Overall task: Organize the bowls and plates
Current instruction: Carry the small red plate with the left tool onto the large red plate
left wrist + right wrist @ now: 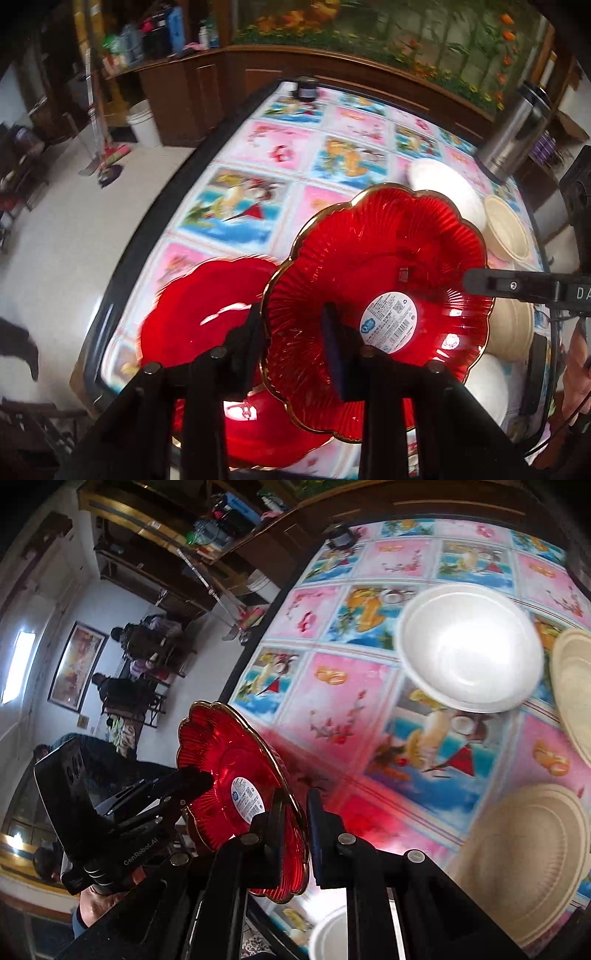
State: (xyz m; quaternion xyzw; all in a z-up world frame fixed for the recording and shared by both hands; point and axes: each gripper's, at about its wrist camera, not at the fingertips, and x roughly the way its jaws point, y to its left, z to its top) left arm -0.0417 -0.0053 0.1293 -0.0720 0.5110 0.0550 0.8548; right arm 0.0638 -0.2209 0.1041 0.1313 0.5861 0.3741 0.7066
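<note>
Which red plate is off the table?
The red plate with the round white label, held up tilted by both grippers. The other red plates lie flat on the table, below it.

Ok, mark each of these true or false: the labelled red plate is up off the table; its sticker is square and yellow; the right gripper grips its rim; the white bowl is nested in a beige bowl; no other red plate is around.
1. The red plate is off the tablecloth: true.
2. Its sticker is square and yellow: false. It is round, white and blue.
3. The right gripper is clamped on the plate's gold rim: true.
4. The white bowl is nested in a beige bowl: false. It sits by itself, beside the beige one.
5. No other red plate: false. A second red plate lies on the table.
</note>
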